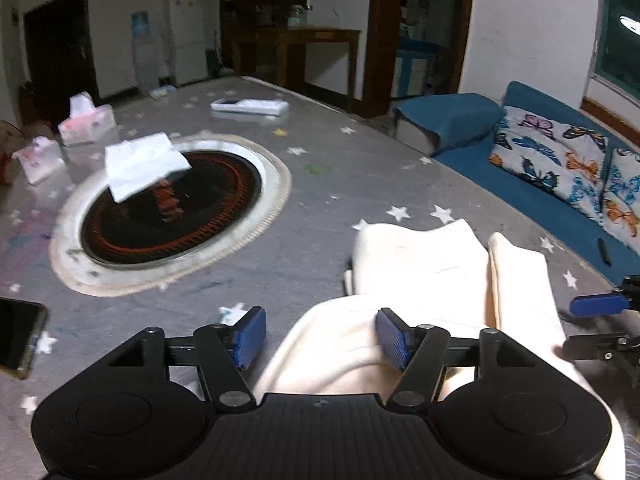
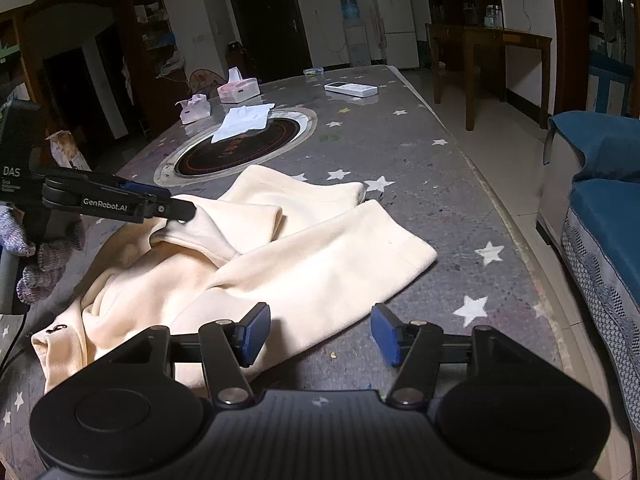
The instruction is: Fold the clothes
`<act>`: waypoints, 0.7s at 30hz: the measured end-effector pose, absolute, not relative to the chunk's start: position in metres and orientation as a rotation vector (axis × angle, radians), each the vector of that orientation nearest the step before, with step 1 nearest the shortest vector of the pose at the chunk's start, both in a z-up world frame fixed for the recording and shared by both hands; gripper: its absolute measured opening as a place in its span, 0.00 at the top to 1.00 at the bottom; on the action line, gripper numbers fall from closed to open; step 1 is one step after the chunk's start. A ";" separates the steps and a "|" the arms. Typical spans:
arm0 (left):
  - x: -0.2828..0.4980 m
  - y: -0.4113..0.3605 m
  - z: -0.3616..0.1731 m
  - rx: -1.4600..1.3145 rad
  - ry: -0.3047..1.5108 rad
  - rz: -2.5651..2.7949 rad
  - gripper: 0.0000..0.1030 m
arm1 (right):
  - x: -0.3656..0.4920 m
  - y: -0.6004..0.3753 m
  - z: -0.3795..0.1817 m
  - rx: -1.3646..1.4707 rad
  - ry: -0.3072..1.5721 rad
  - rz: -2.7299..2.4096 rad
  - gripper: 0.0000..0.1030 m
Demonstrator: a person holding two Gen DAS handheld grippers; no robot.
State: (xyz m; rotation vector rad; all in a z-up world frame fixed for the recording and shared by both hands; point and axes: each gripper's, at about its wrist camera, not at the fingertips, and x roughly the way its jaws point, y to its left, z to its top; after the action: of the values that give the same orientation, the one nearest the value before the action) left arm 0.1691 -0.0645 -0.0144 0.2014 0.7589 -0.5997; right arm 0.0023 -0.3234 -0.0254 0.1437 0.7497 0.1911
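Note:
A cream fleece garment [image 2: 304,256] lies partly folded on the grey star-patterned table [image 2: 400,152]. It also shows in the left wrist view [image 1: 432,272]. My left gripper [image 1: 320,336] is open, low over the garment's near edge, its right pad against the cloth. In the right wrist view the left gripper [image 2: 176,206] sits over a raised fold at the garment's left. My right gripper [image 2: 318,336] is open and empty over the garment's near right edge. Its fingers [image 1: 600,304] show at the right of the left wrist view.
A round black hotplate [image 1: 172,212] is set in the table, with white paper [image 1: 140,164] on it. Tissue packs [image 1: 86,120], a white remote [image 1: 250,106] and a phone [image 1: 18,338] lie on the table. A blue sofa with butterfly cushions [image 1: 556,152] stands at the right.

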 end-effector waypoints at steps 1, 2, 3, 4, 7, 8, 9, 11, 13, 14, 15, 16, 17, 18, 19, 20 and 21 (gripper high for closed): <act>0.170 -0.065 -0.016 0.197 0.766 -0.614 0.41 | 0.003 -0.324 -0.026 0.145 0.750 0.190 0.45; 0.171 -0.065 -0.017 0.188 0.773 -0.632 0.46 | 0.004 -0.324 -0.026 0.146 0.749 0.189 0.45; 0.171 -0.064 -0.018 0.175 0.780 -0.652 0.64 | 0.004 -0.325 -0.026 0.147 0.749 0.187 0.45; 0.170 -0.064 -0.018 0.165 0.779 -0.659 0.75 | 0.005 -0.325 -0.026 0.149 0.749 0.185 0.45; 0.164 -0.061 -0.015 0.146 0.753 -0.653 0.92 | 0.006 -0.329 -0.027 0.158 0.747 0.179 0.45; 0.161 -0.059 -0.013 0.141 0.738 -0.643 0.93 | 0.007 -0.331 -0.027 0.167 0.747 0.176 0.45; 0.157 -0.056 -0.009 0.136 0.718 -0.627 0.93 | 0.007 -0.332 -0.027 0.175 0.747 0.173 0.45; 0.148 -0.051 -0.001 0.126 0.677 -0.595 0.94 | 0.008 -0.336 -0.027 0.184 0.746 0.160 0.45; 0.140 -0.045 0.007 0.114 0.634 -0.559 0.94 | 0.010 -0.338 -0.027 0.178 0.742 0.144 0.45; 0.135 -0.040 0.011 0.103 0.614 -0.535 0.94 | 0.012 -0.339 -0.028 0.173 0.741 0.135 0.45; 0.131 -0.034 0.015 0.089 0.596 -0.507 0.94 | 0.015 -0.339 -0.028 0.165 0.741 0.124 0.45; 0.127 -0.027 0.019 0.075 0.579 -0.475 0.94 | 0.018 -0.340 -0.029 0.157 0.740 0.117 0.45; 0.123 -0.020 0.023 0.061 0.562 -0.440 0.94 | 0.022 -0.339 -0.030 0.149 0.741 0.112 0.46; 0.120 -0.011 0.026 0.045 0.547 -0.404 0.94 | 0.025 -0.339 -0.031 0.142 0.741 0.107 0.46; 0.116 -0.002 0.028 0.028 0.535 -0.367 0.94 | 0.028 -0.339 -0.032 0.135 0.742 0.102 0.46; 0.112 0.008 0.031 0.007 0.523 -0.330 0.94 | 0.031 -0.339 -0.033 0.129 0.743 0.096 0.47; 0.108 0.018 0.033 -0.014 0.513 -0.293 0.94 | 0.035 -0.339 -0.035 0.123 0.744 0.089 0.48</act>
State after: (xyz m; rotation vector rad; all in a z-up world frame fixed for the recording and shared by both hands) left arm 0.1078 0.0178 0.0333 -0.0140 0.5130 -0.2934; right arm 0.0349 -0.3387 -0.0347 0.1233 0.7435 0.0887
